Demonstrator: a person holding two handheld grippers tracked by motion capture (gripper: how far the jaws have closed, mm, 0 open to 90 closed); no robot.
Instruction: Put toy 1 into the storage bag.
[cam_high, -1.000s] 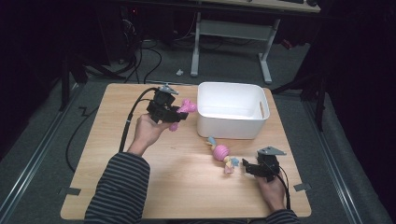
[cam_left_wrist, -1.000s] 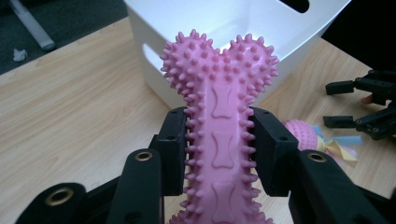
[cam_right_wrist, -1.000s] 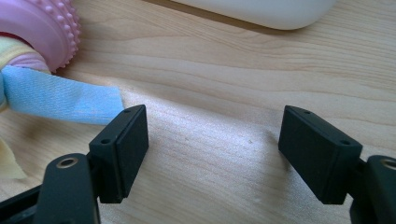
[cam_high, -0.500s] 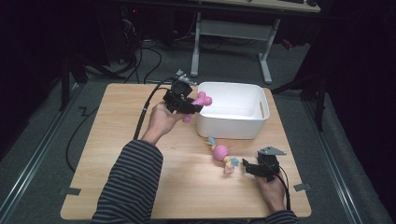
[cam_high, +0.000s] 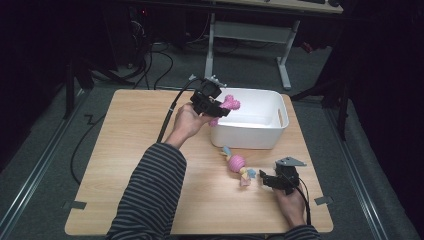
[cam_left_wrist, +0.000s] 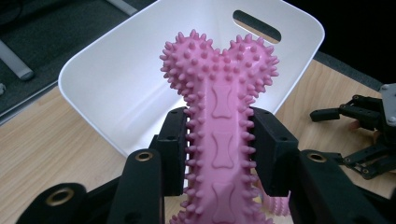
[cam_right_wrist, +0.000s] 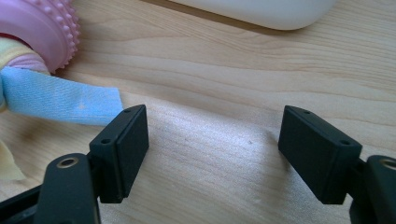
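A spiky pink rubber bone (cam_left_wrist: 219, 112) is clamped by its shaft in my left gripper (cam_left_wrist: 218, 156), its knobbed end over the near left rim of the white bin (cam_left_wrist: 116, 88). From above, the left gripper (cam_high: 216, 107) holds the pink bone (cam_high: 229, 104) at the white bin (cam_high: 272, 131) wall's left corner. My right gripper (cam_right_wrist: 212, 144) rests open just above the wood, nothing between its pads. A pink ball toy with pastel fabric strips (cam_high: 237, 164) lies left of the right gripper (cam_high: 266, 180); its blue strip (cam_right_wrist: 56, 100) reaches the left pad.
The wooden table (cam_high: 125, 165) has bare room on its left half. A black cable (cam_high: 170, 112) trails from the left gripper toward the floor at the back. The bin stands at the back right, with a handle slot (cam_left_wrist: 257, 25) in its far wall.
My left hand has carried the pink bone to the right and slightly up, from left of the bin to its rim. The right gripper has stayed put.
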